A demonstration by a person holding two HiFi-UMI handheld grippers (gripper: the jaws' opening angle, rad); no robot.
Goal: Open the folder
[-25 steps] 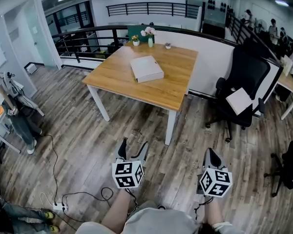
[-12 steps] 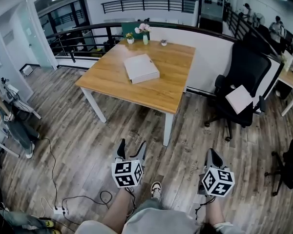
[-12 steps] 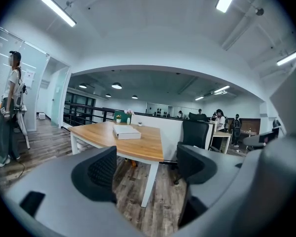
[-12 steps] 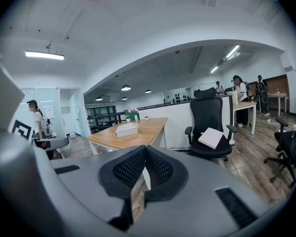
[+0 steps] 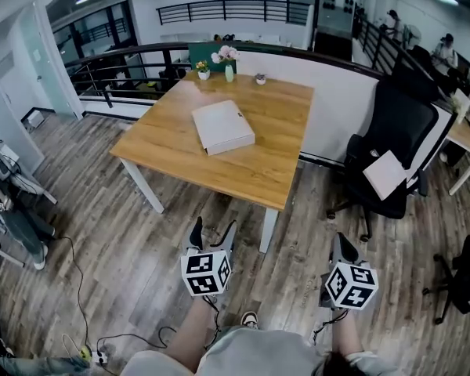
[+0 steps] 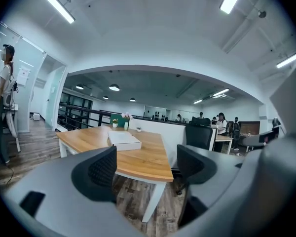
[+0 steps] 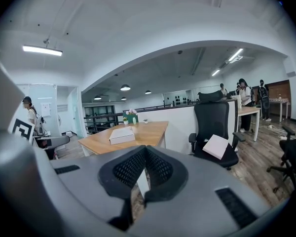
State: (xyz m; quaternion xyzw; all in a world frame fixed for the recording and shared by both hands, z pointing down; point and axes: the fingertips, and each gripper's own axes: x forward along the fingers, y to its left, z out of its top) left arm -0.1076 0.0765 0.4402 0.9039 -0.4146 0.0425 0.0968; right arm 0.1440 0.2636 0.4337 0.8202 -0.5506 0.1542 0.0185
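Folder [image 5: 223, 127]: closed, flat, mid-bench [image 5: 164, 143]; sides roughly parallel to bench edges, long axis unclear. Vase [image 5: 229, 73] at far edge holds flowers [image 5: 225, 53]. Left claw [image 5: 214, 230] apart, empty; right claw [image 5: 339, 243] together. Both short of near edge.
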